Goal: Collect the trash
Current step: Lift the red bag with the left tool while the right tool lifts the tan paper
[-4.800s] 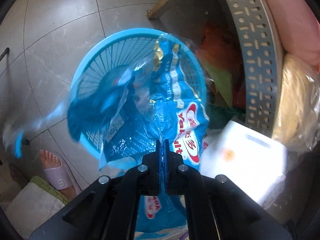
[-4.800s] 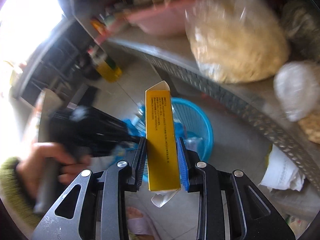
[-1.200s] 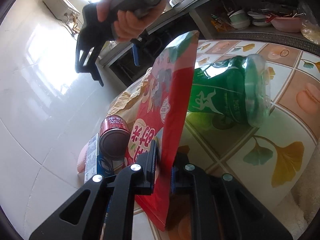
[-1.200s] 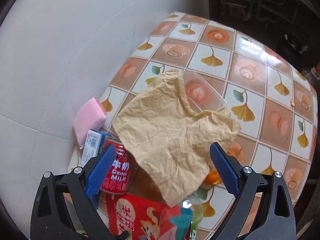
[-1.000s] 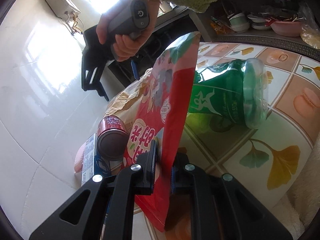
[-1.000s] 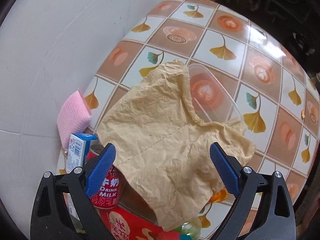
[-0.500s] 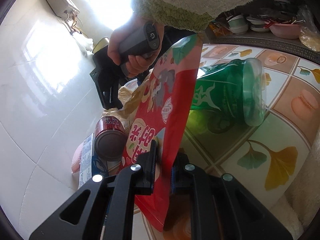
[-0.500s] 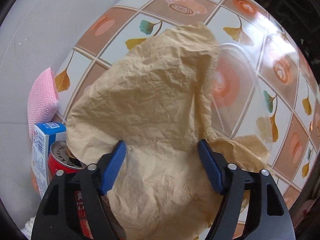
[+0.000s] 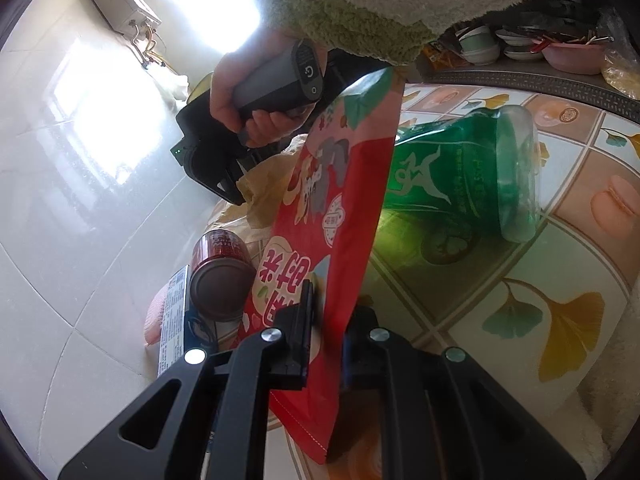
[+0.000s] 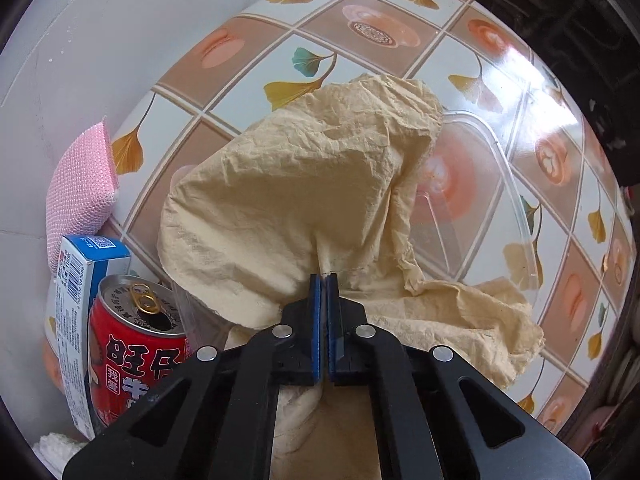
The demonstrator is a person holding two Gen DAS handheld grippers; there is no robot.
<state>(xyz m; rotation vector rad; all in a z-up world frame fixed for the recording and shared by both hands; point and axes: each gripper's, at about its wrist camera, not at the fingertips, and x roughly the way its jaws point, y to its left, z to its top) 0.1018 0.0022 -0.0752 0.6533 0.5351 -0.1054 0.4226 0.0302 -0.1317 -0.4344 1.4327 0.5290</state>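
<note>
Grasping is the step in hand: the right gripper (image 10: 323, 280), low centre of its view, has its jaws pinched together on a fold of the crumpled brown paper (image 10: 320, 184). The left gripper (image 9: 326, 316) clamps a red snack bag (image 9: 332, 216) upright. Next, I judge, both must lift clear (no bin in sight). Beyond on the desk (image 10: 360, 28), a red can (image 10: 136, 336), blue carton (image 10: 86, 268) and clear tray (image 10: 472, 200) crowd the paper.

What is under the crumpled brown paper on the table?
The brown paper drapes over one end of a clear plastic tray; the tablecloth shows through the uncovered end. Whatever else lies under the paper is hidden. The right gripper pinches its near fold.
</note>
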